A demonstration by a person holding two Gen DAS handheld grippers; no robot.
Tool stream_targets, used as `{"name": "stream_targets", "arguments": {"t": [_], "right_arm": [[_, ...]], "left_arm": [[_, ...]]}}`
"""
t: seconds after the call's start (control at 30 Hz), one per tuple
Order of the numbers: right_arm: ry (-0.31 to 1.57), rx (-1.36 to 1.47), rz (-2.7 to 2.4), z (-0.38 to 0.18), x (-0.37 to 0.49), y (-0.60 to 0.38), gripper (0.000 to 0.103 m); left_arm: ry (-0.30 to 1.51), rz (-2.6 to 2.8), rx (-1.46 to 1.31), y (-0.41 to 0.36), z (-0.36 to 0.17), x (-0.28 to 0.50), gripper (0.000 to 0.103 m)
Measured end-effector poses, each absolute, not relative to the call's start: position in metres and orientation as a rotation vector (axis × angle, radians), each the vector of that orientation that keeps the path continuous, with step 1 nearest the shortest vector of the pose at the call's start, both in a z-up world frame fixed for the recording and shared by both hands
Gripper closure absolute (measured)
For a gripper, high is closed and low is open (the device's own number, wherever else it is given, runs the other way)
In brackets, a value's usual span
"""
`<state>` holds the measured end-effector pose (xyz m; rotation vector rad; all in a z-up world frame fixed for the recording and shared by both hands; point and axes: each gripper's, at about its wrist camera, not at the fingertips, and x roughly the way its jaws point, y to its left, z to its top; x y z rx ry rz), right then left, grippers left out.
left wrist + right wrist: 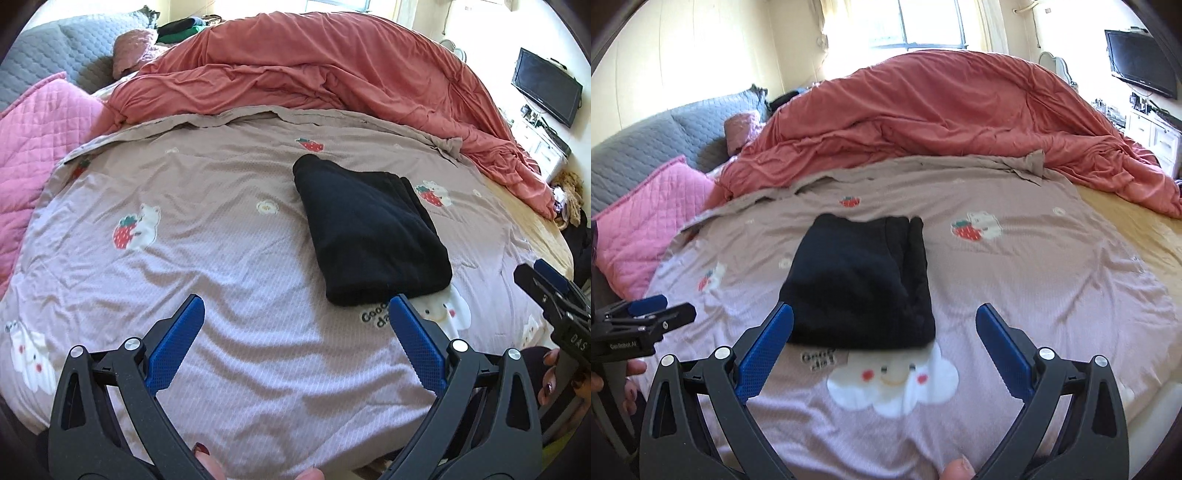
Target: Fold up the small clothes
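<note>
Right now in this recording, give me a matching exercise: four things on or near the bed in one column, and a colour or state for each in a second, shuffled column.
Things:
1. folded fleece garment
2. rumpled bed duvet
3. quilted square pillow
4. left claw

Descriptions:
A. pink
B. open, holding nothing
C. black, lying on the strawberry-print bedspread
D. coral red, heaped at the far side

Pairs: 1-C, 2-D, 3-A, 4-B

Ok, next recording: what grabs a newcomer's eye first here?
The folded black garment lying on the strawberry-print bedsheet, mid-bed. Behind it, a heaped salmon-red comforter spans the bed's far side. Both the left gripper and the right gripper hang open above the sheet, touching nothing.
</note>
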<state>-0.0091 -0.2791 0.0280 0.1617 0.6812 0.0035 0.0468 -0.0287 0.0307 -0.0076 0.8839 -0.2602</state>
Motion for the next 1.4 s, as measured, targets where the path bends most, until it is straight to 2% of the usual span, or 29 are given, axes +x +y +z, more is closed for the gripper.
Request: {"name": "stream_targets", "arguments": {"t": [0.3,1.4], "right_arm": [[0.804,0.146,-0.033,0.006,-0.024,-0.263,0.004],[0.822,0.165,-0.022,-0.002,-0.02,-0.268,0.004]], "left_arm": [[0.946,-0.255,-0.053,-0.013,0.005,0.024,0.009],[0.955,-0.245,-0.03,-0.015,0.005,0.021,0.009]]}}
